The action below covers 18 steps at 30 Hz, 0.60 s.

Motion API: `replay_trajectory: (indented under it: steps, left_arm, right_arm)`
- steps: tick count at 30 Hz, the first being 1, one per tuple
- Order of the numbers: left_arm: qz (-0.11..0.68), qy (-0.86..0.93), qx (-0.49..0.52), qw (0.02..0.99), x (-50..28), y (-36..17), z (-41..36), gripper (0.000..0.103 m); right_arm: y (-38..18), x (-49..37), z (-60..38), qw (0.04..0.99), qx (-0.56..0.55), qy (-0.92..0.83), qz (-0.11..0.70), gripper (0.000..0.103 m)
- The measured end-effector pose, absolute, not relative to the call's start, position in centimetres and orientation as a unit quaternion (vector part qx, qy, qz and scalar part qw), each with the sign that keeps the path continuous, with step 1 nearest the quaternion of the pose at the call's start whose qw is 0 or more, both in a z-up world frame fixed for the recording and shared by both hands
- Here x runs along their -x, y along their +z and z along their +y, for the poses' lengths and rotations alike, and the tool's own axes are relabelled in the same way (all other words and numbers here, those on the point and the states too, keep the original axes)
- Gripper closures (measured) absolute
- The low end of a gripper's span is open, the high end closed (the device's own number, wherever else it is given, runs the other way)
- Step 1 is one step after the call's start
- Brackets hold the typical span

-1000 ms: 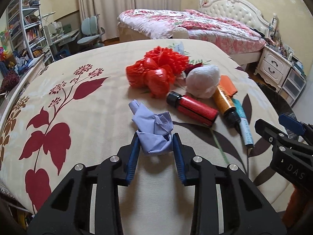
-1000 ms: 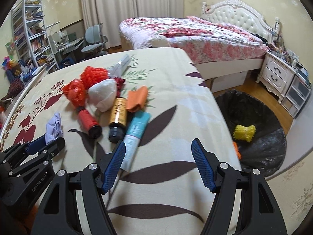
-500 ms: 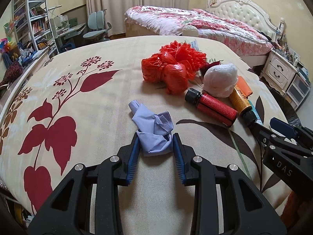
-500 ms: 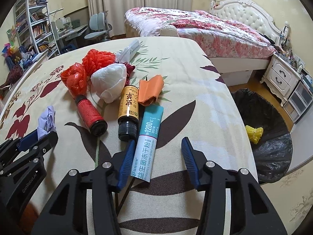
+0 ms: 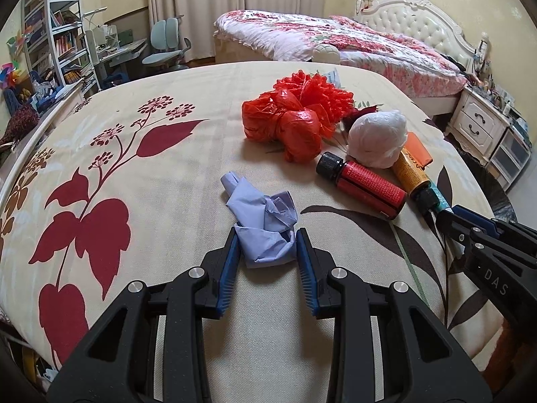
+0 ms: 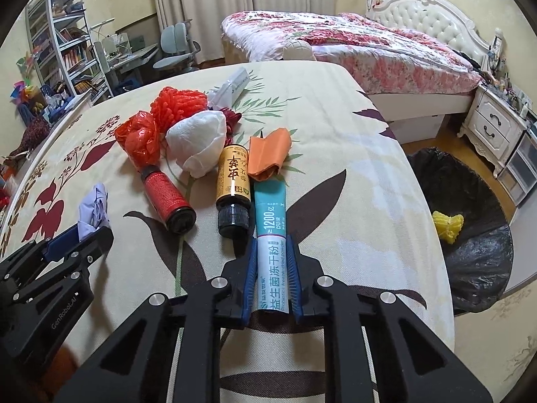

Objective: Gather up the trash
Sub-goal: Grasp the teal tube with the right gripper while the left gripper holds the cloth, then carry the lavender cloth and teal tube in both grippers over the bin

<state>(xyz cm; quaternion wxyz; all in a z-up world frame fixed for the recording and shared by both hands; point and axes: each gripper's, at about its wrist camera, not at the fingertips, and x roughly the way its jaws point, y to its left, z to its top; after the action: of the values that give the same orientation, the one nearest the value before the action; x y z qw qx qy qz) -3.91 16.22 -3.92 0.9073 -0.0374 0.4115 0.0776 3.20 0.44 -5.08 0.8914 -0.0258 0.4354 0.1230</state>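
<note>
Blue-padded left claw [image 5: 265, 252]: narrow, pads pressed on a crumpled lilac glove [image 5: 263, 221] that lies on the bed cover [image 5: 167, 174], near its front edge.

Right claw [image 6: 271, 268]: jaws have just been closing and now pinch the white end of a teal-and-white tube [image 6: 271, 235], lying flat on the cover.

Left on the cover, just past the claws: red bottle [image 6: 166, 194], black cap toward the camera; amber bottle [image 6: 233, 181] touching the tube's left side; orange wrapper [image 6: 268, 149] at the tube's far end; white wad [image 6: 198, 141]; red plastic bag [image 6: 139, 137]; red mesh ball [image 6: 178, 102]; clear packet [image 6: 231, 85] farthest off.

Done: one yellow scrap [image 6: 448, 226] lies in the black bin bag [image 6: 470, 262], on the floor to the right of the cover's edge.

Progress, judged: early. Two pieces gripped but not lifted; about seven more to go.

Room: right edge of the cover drops straight to the bag, path from tube to bag unobstructed. Left half of the cover bare. Second bed [image 6: 335, 40] and nightstand [image 6: 493, 131] stand well beyond.
</note>
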Motion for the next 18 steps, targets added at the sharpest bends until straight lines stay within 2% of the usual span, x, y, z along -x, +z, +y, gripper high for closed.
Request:
replay_trajectory:
  steps: [18]
  left_arm:
    - [0.38, 0.036, 0.026, 0.924, 3.4, -0.7, 11.9, 0.071]
  right_arm:
    - [-2.1, -3.1, -5.0, 0.917, -0.009, 0.081, 0.391, 0.085]
